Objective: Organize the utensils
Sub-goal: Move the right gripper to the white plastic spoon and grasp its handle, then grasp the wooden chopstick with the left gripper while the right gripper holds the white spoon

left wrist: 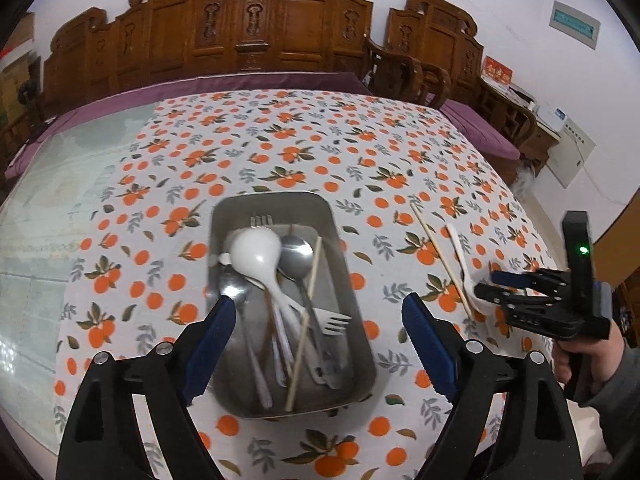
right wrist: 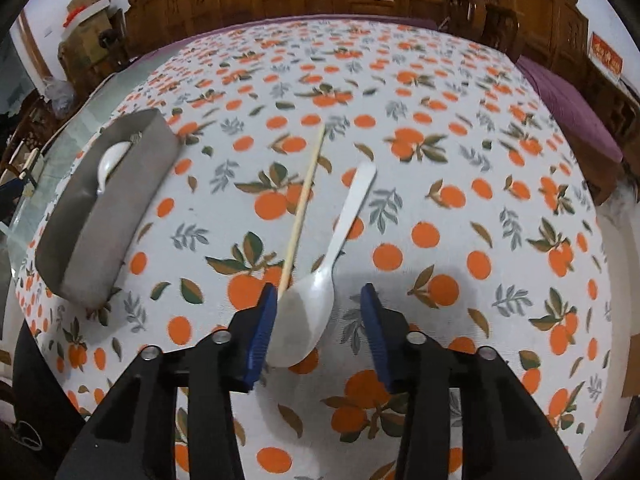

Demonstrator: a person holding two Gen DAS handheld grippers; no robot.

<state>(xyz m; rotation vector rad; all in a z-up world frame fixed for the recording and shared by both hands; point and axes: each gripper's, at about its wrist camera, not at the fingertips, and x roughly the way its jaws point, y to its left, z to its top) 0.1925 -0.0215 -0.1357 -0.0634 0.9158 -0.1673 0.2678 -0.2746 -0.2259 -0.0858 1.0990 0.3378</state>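
White plastic spoon (right wrist: 320,280) lies on the counter (right wrist: 460,128), its bowl between your right hand-held gripper (right wrist: 318,312)'s part-open jaws, ungripped. The chopstick (right wrist: 302,204) touches the left pad; close carelessly and you may pinch both. Your left hand-held gripper (left wrist: 318,312) hovers wide over the tray (left wrist: 362,344).

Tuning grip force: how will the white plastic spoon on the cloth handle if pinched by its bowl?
The white plastic spoon looks thin and probably light, so it likely needs little force. Its smooth, curved bowl may slide out from flat pads. The long narrow handle could flex or swing, perhaps nudging the chopstick lying right beside it.
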